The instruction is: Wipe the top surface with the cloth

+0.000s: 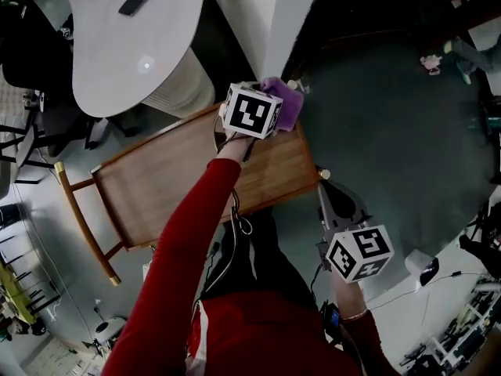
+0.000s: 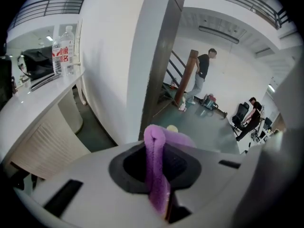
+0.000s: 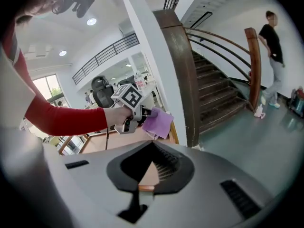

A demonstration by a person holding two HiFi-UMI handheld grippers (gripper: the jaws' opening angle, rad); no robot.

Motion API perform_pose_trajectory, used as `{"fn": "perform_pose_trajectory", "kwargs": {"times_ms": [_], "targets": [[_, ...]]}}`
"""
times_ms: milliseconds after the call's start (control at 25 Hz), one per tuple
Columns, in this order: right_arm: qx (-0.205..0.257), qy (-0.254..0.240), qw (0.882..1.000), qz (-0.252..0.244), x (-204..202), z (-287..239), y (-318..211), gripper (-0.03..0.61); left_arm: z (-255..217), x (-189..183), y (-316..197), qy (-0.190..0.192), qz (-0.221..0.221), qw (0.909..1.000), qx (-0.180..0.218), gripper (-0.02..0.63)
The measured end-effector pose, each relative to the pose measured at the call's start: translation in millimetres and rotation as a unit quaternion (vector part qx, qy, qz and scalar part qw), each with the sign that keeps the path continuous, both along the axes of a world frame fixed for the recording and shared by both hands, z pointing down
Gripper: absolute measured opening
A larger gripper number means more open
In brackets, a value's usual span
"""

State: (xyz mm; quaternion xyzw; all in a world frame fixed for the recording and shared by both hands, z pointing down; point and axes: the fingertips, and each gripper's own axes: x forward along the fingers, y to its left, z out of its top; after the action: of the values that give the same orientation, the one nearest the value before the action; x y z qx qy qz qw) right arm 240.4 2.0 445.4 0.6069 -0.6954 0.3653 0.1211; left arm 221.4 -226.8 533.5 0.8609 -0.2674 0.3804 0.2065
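A purple cloth point(image 1: 284, 102) is pinched in my left gripper point(image 1: 270, 104), which is shut on it over the far right corner of the brown wooden table top point(image 1: 188, 182). In the left gripper view the cloth point(image 2: 156, 165) stands folded between the jaws. The right gripper view shows the left gripper point(image 3: 142, 114) holding the cloth point(image 3: 159, 122) just above the table point(image 3: 97, 144); contact cannot be told. My right gripper point(image 1: 329, 202) hangs off the table's right end, its jaws together with nothing in them point(image 3: 149, 175).
A curved white counter point(image 1: 133, 30) with bottles point(image 2: 64, 49) stands beyond the table's left. A white pillar point(image 1: 266, 14) rises just past the cloth, with a wooden staircase point(image 3: 213, 94) behind. A person point(image 3: 273, 56) stands by the stairs. Grey floor point(image 1: 391, 131) lies to the right.
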Motion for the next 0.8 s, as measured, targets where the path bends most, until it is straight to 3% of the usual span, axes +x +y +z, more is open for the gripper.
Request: {"fn": "perform_pose_trajectory", "kwargs": {"times_ms": [200,400,600,800], "targets": [[-0.012,-0.004,0.999,-0.043,-4,15,-42,0.005,-1,2,0,0.003,0.006,0.9999,0.009,0.049],[0.0,0.007,0.999,-0.045,4,11,-72,0.005,-2,0,-1,0.004,-0.003,0.9999,0.011,0.049],[0.006,0.021,0.998,-0.064,7,4,-80,0.005,-11,-30,-18,0.01,-0.083,0.9963,0.016,0.049],[0.017,0.026,0.995,-0.098,-13,-5,-99,0.005,-16,-107,-29,0.014,-0.174,0.9845,0.019,0.049]]}}
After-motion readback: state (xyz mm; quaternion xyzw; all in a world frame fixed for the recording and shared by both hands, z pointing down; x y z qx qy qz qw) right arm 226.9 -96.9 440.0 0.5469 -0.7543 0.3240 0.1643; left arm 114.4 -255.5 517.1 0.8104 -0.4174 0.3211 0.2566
